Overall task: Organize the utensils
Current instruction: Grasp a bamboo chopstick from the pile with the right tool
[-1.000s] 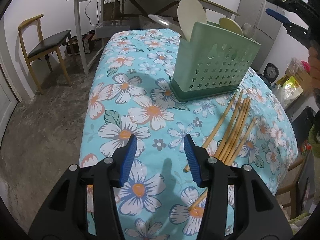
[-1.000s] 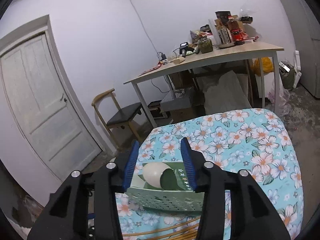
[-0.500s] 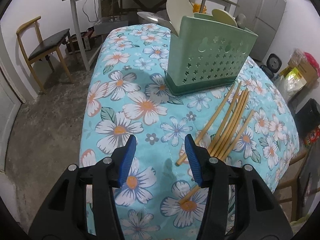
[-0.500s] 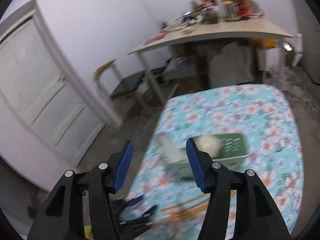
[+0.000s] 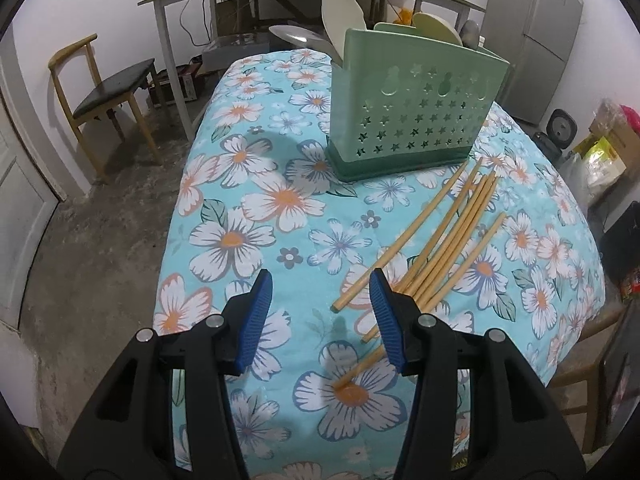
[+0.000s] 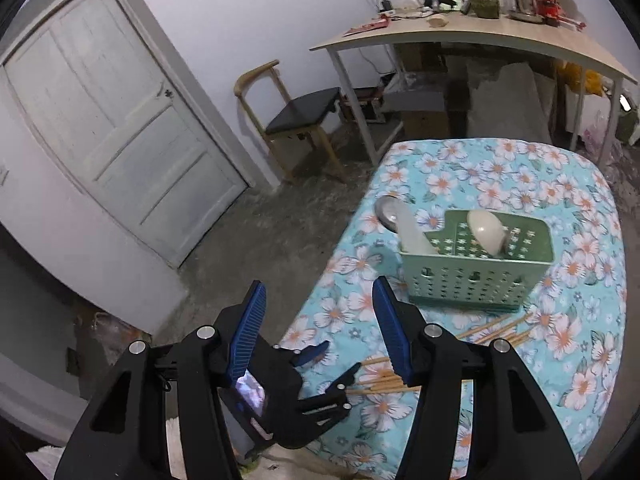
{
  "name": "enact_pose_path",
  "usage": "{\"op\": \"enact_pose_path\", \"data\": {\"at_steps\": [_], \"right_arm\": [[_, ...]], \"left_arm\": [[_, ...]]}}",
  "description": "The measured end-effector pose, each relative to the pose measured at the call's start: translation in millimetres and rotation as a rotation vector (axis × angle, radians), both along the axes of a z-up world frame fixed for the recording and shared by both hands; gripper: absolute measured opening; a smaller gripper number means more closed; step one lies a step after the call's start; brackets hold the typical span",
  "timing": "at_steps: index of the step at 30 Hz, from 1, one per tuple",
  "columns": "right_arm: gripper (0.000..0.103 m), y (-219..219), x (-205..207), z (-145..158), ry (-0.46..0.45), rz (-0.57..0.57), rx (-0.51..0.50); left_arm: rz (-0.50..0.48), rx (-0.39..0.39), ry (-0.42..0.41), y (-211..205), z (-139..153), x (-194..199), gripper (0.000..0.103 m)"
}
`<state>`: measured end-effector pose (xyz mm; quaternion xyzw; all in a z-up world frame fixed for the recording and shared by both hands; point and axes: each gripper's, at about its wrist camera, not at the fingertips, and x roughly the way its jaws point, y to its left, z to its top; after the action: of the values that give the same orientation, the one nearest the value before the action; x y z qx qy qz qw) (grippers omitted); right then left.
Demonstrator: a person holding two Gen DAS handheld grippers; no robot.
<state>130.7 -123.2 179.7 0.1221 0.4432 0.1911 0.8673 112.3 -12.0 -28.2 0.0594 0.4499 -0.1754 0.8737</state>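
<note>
Table covered in a turquoise floral cloth. A green perforated utensil caddy stands upright toward the far side of it, holding two pale flat paddle-shaped utensils that stick out above its rim; a metal ladle bowl shows just behind its left end. In the right wrist view the caddy is seen from above, its dividers visible, one pale paddle in the left compartment and another toward the right. A loose bunch of wooden chopsticks lies flat on the cloth in front of the caddy, fanned diagonally, their far tips close to the caddy's base, their near ends beside and under the left gripper. Left gripper hovers low over the cloth with jaws parted, nothing between the blue pads. Right gripper sits higher, off the near left corner of the table, jaws also apart and empty; the left gripper shows below it, next to the chopstick ends. Beyond: a wooden chair, a white door, a cluttered desk.
</note>
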Motion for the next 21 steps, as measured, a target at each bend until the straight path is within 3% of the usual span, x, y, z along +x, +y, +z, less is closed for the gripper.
{"op": "enact_pose_path", "data": {"at_steps": [9,12,16,21], "right_arm": [[0.054,-21.8,7.3,-20.1,0.039,-0.063,-0.019],[0.054,-40.8,2.7,-24.0,0.051,-0.079,0.022],[0.054,-82.0,-6.0,-36.0,0.018,-0.194,0.008],[0.054,-137.4,-41.1,-76.4,-0.015,-0.329,0.009]], "left_arm": [[-0.015,-0.014,0.011,-8.3,-10.0,6.5,0.048],[-0.007,-0.025,0.012,-8.2,-13.4,9.1,0.048],[0.002,-0.059,-0.007,-4.8,-8.8,10.5,0.048],[-0.035,-0.038,-0.046,-8.7,-8.8,5.9,0.048]]}}
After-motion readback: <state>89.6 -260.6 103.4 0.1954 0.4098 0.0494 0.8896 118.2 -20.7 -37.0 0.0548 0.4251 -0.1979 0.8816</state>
